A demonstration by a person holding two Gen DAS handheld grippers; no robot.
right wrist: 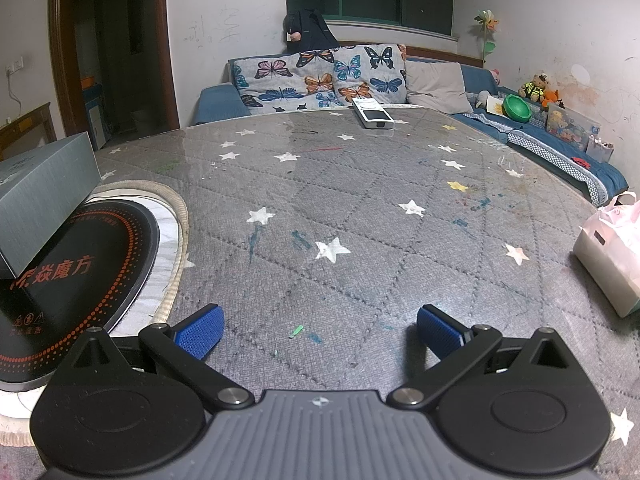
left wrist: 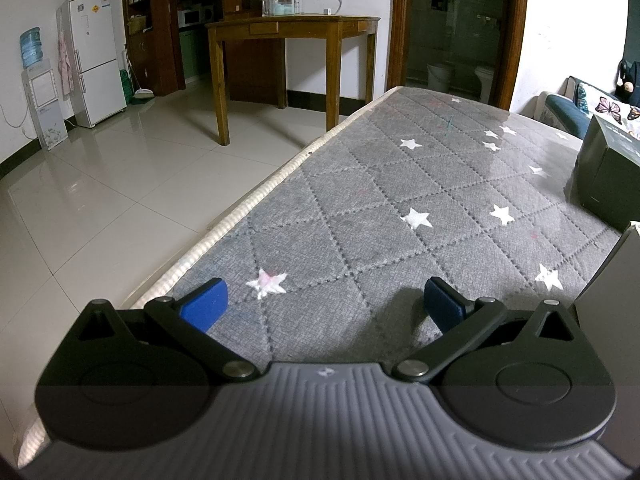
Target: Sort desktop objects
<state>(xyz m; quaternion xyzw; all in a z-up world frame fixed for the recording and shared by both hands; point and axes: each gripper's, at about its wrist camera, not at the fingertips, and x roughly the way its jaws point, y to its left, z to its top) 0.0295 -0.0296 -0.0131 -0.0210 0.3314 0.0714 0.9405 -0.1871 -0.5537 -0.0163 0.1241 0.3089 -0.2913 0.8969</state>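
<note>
Your right tongs (right wrist: pixel 320 330) and left tongs (left wrist: pixel 326 306) both gape empty over the table (right wrist: pixel 360 208); the remote (right wrist: pixel 373 114) lies far ahead, slightly right, long axis pointing away, nearer your right hand

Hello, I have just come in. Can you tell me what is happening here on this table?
Nothing is being held yet. The left gripper and right gripper both hover open and empty over the grey star-patterned table cover. A grey box rests on the round black cooktop, a white remote lies at the far edge, and a pale bag sits on the right.
</note>
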